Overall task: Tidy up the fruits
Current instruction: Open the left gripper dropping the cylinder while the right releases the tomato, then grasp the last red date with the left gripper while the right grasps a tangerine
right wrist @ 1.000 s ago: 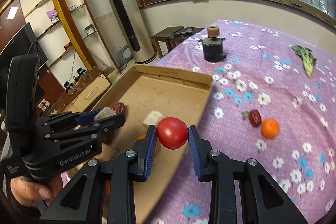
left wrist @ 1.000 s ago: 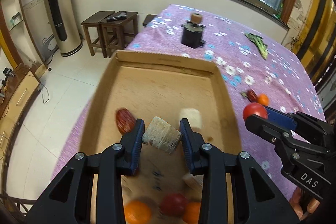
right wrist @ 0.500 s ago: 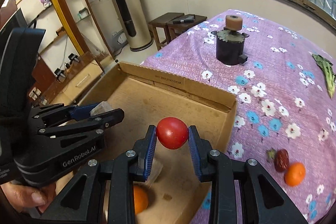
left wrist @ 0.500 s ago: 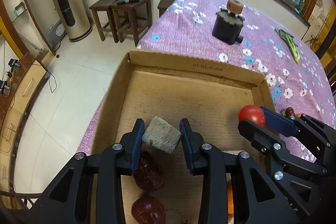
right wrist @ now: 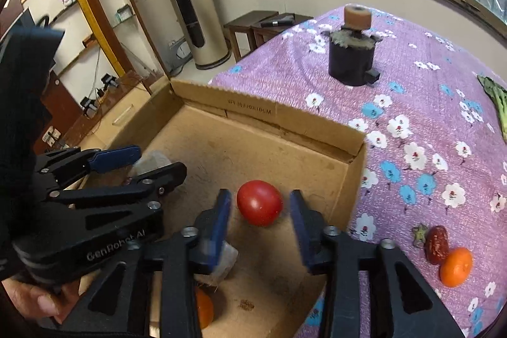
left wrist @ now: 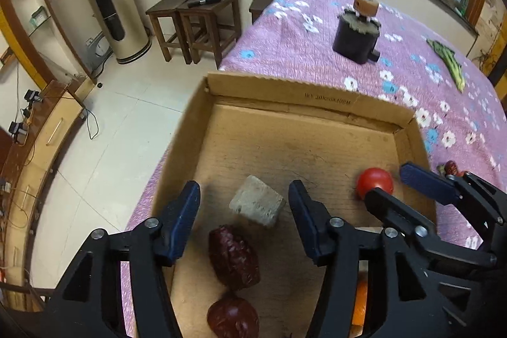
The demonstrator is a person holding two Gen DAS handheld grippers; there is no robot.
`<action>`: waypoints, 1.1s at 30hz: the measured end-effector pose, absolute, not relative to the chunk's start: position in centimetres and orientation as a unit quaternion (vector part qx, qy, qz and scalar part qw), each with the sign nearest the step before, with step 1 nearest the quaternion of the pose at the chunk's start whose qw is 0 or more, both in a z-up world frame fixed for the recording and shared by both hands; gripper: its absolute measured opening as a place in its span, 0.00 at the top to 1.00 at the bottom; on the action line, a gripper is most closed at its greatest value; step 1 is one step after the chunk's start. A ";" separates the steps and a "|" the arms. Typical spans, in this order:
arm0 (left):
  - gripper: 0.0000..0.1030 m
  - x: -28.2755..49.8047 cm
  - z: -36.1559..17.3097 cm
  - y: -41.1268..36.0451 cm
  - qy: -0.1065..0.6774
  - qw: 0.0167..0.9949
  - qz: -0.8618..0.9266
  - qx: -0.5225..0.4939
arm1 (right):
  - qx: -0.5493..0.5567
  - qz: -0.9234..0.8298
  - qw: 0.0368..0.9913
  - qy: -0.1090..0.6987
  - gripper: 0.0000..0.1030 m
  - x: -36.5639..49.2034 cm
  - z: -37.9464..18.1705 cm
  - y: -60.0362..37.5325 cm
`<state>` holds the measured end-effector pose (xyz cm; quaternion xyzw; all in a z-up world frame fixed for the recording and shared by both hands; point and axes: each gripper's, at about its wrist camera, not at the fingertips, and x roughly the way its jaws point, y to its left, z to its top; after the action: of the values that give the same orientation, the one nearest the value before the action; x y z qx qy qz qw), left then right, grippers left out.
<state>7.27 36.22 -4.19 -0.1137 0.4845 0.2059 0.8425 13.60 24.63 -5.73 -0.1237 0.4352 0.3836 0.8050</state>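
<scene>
Both grippers have just let go: the left gripper (left wrist: 244,205) jaws now spread around the pale block (left wrist: 256,205), the right gripper (right wrist: 258,222) jaws around the tomato (right wrist: 259,202), both lying in the cardboard box (right wrist: 253,113). An orange (right wrist: 456,266) and date (right wrist: 437,244) remain on the bed (right wrist: 427,78).

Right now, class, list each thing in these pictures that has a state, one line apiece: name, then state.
left hand-held gripper: open, holding nothing
right hand-held gripper: open, holding nothing
pale block: released, lying in the box
red tomato: released, lying in the box
cardboard box: open-topped, on the purple cloth
orange: outside the box, on the cloth
red date: outside the box, touching the orange
</scene>
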 end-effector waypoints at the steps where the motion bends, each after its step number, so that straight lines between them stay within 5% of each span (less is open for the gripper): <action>1: 0.45 6.9 -3.9 36.2 0.481 0.844 0.206 -0.116 | -0.120 0.386 0.807 0.431 0.53 13.5 -5.3 24.3; 12: 0.45 3.8 -0.7 32.6 0.441 0.871 0.179 -0.120 | -0.055 0.377 0.832 0.403 0.53 11.4 -1.7 16.5; 17: 0.31 3.3 0.0 30.0 0.432 0.880 0.160 -0.112 | -0.024 0.354 0.839 0.413 0.53 11.2 -1.7 12.1; 33: 0.32 3.9 0.3 23.8 0.441 0.886 0.100 -0.099 | -0.007 0.297 0.856 0.423 0.53 11.2 -2.9 4.0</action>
<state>3.92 23.79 0.26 -0.0992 0.4410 0.1005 0.8863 11.17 4.00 -2.86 -0.0071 0.4227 0.2974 0.8561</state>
